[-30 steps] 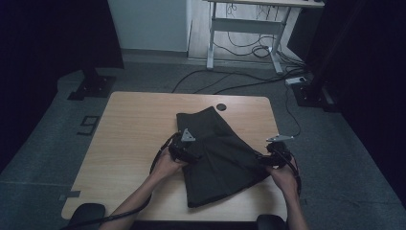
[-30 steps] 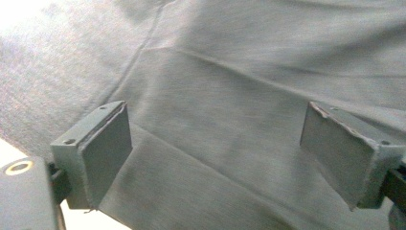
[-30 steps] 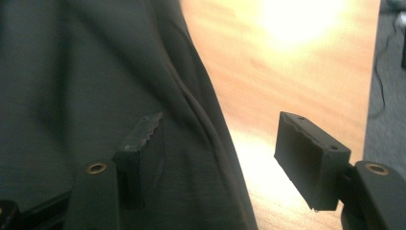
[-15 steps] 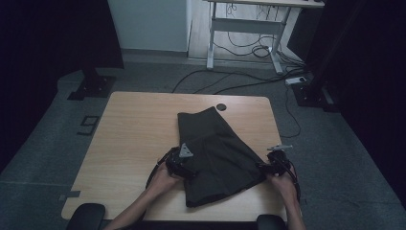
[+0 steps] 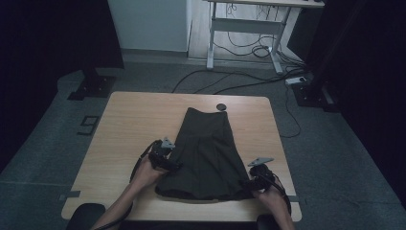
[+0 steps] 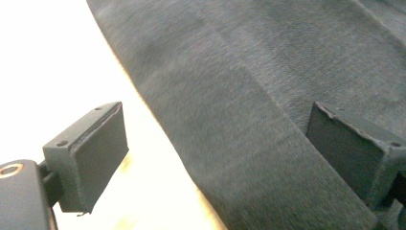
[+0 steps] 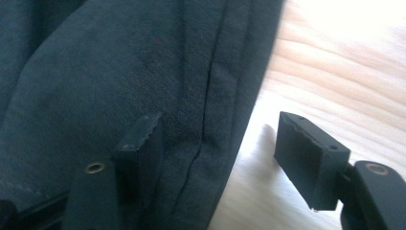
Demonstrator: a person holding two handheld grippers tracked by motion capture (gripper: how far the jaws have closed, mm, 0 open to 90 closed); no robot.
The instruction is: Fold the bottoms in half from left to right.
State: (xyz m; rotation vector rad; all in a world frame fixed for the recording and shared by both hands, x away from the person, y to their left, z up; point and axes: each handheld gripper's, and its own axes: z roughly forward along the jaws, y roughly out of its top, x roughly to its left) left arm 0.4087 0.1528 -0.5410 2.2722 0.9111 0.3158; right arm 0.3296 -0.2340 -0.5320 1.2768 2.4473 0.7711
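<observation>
A dark green garment (image 5: pixel 206 153) lies flat on the wooden table (image 5: pixel 129 124), narrow at the far end and wide toward the person. My left gripper (image 5: pixel 165 160) sits at the cloth's left edge, open, with the edge (image 6: pixel 191 158) running between its jaws. My right gripper (image 5: pixel 253 182) is at the garment's near right corner, also open, one jaw over the cloth (image 7: pixel 143 96) and the other over bare wood. Neither gripper has the fabric pinched.
A small dark round object (image 5: pixel 220 107) lies on the table just beyond the garment's far end. Cables (image 5: pixel 230 84) trail across the floor behind the table, near a white desk frame (image 5: pixel 244 28). Bare wood spreads left of the garment.
The garment has been pulled toward the person and lies straighter. Both grippers have moved nearer along its sides, the right one now at the near corner.
</observation>
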